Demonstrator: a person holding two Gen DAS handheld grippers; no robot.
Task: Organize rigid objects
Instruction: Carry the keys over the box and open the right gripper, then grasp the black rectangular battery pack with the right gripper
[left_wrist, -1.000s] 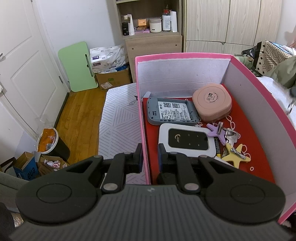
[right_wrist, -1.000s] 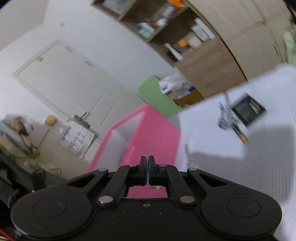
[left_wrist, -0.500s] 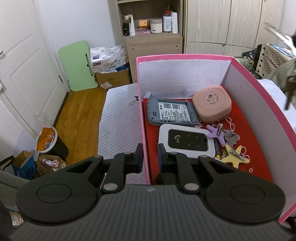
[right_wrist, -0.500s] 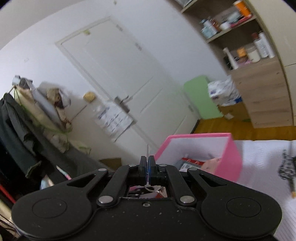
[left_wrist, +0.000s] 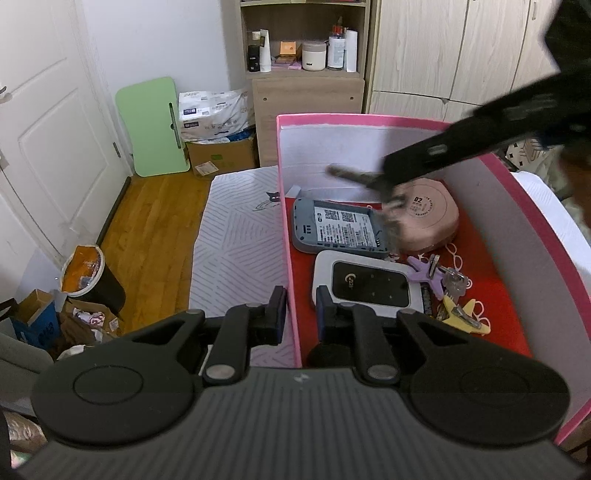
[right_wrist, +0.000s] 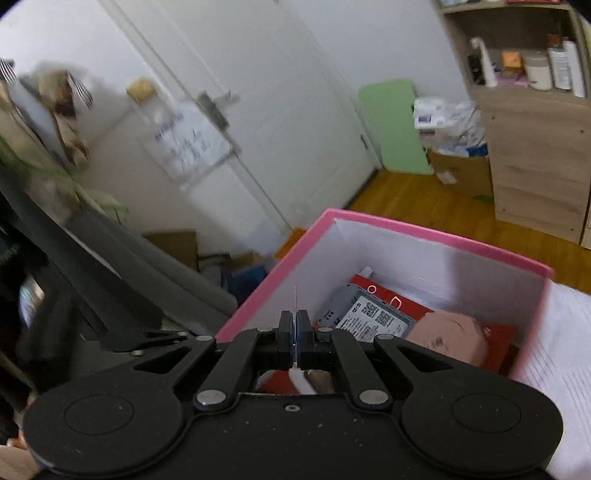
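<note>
A pink box (left_wrist: 369, 120) with a red floor stands on the bed. In it lie a grey device (left_wrist: 340, 230) with a label, a white pocket router (left_wrist: 369, 284), a round pink case (left_wrist: 432, 218), keys on a purple tag (left_wrist: 428, 273) and a yellow star tag (left_wrist: 465, 317). My left gripper (left_wrist: 300, 314) straddles the box's left wall, its jaws opening, with a gap showing beside the wall. My right gripper (left_wrist: 384, 181) reaches in from the upper right, above the grey device, shut on a blurred bunch of keys (left_wrist: 347, 173). In the right wrist view the right gripper (right_wrist: 295, 339) is shut above the box (right_wrist: 424, 230).
The bed's white patterned cover (left_wrist: 240, 240) lies left of the box. On the wooden floor stand a bin (left_wrist: 85, 273), cardboard boxes, a green folding table (left_wrist: 151, 125) and a wooden shelf cabinet (left_wrist: 306, 96). A white door fills the left side.
My right gripper has swung in from the right, over the box, carrying the keys. The left gripper has stayed at the box wall.
</note>
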